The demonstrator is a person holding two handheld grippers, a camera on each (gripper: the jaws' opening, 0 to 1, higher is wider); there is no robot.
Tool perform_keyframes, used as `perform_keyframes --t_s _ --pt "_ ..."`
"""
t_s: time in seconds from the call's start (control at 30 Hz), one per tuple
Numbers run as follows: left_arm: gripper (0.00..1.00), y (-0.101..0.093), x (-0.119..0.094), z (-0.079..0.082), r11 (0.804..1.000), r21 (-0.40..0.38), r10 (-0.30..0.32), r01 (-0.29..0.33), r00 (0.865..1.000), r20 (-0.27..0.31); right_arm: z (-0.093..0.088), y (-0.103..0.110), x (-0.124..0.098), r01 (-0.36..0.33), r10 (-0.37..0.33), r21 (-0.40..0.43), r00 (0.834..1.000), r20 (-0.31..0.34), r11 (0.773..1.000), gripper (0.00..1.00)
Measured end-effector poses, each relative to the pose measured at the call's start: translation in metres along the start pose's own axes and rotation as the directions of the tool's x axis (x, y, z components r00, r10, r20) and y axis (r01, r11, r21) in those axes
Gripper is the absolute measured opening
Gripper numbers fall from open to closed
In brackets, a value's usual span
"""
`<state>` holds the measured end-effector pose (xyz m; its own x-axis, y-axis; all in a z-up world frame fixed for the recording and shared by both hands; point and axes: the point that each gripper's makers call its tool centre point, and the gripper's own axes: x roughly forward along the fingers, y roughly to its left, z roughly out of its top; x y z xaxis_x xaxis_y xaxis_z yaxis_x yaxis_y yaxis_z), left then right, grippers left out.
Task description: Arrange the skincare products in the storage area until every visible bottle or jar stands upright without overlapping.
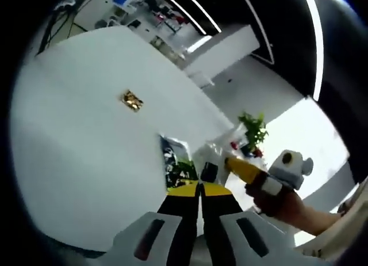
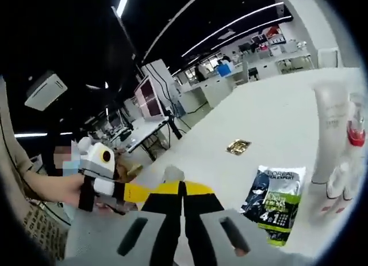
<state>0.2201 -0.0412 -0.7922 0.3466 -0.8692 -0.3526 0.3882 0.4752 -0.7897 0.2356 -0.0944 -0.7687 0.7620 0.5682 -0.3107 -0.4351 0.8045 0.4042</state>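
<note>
A dark and green sachet [image 2: 276, 204] lies flat on the white table [image 2: 270, 116], just right of my right gripper [image 2: 183, 188], whose jaws are shut on nothing. Beyond the sachet stand a tall white tube [image 2: 330, 119], a clear bottle with a red cap [image 2: 354, 140] and a small clear bottle [image 2: 337, 185]. In the left gripper view the sachet [image 1: 172, 158] and the clear bottles [image 1: 221, 149] sit near the table's edge, just past my left gripper [image 1: 198, 188], also shut and empty. The right gripper [image 1: 231, 162] comes in beside it, held by a hand [image 1: 282, 204].
A small gold packet [image 1: 131, 100] lies alone on the white table [image 1: 80, 133]; it shows too as the gold packet [image 2: 237, 146]. A green plant [image 1: 253, 130] stands beyond the table. The left gripper [image 2: 138, 192] and a person's hand [image 2: 57, 188] are at my left. Office desks fill the background.
</note>
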Motion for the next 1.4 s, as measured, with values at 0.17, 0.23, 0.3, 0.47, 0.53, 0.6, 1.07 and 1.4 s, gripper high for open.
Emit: perform_keyframes --t_s 0.17,0.23,0.3,0.47,0.53,0.6,1.07,1.4 --pt "0.00 0.012 0.006 -0.003 0.999 -0.035 0.030 -0.031 0.999 -0.019 -0.015 -0.015 0.011 0.039 -0.044 -0.066 0.996 -0.073 0.997 0.01" --pt "0.00 0.014 0.010 -0.003 0.998 -0.051 0.034 -0.036 0.999 -0.026 -0.020 -0.023 0.016 0.056 -0.064 -0.088 0.993 -0.095 0.995 0.01" --pt "0.00 0.017 0.015 -0.004 0.997 -0.057 0.042 -0.044 0.998 -0.036 -0.025 -0.030 0.021 0.067 -0.080 -0.112 0.990 -0.119 0.991 0.01" --pt "0.00 0.030 0.026 -0.004 0.993 -0.076 0.083 -0.087 0.995 -0.057 -0.033 -0.042 0.032 0.067 -0.097 -0.180 0.982 -0.164 0.981 0.01" --pt "0.00 0.037 0.030 -0.006 0.991 -0.085 0.102 -0.108 0.992 -0.069 -0.038 -0.047 0.038 0.064 -0.103 -0.205 0.977 -0.185 0.977 0.01" --pt "0.00 0.044 0.034 -0.008 0.987 -0.092 0.123 -0.131 0.989 -0.084 -0.044 -0.051 0.043 0.061 -0.113 -0.235 0.971 -0.211 0.970 0.01" --pt "0.00 0.086 0.061 -0.017 0.970 0.027 0.242 -0.241 0.953 -0.184 -0.075 -0.082 0.073 0.054 -0.168 -0.339 0.934 -0.315 0.939 0.01" --pt "0.00 0.103 0.074 -0.012 0.961 0.085 0.277 -0.265 0.937 -0.213 -0.086 -0.095 0.084 0.015 -0.205 -0.452 0.904 -0.375 0.892 0.01"
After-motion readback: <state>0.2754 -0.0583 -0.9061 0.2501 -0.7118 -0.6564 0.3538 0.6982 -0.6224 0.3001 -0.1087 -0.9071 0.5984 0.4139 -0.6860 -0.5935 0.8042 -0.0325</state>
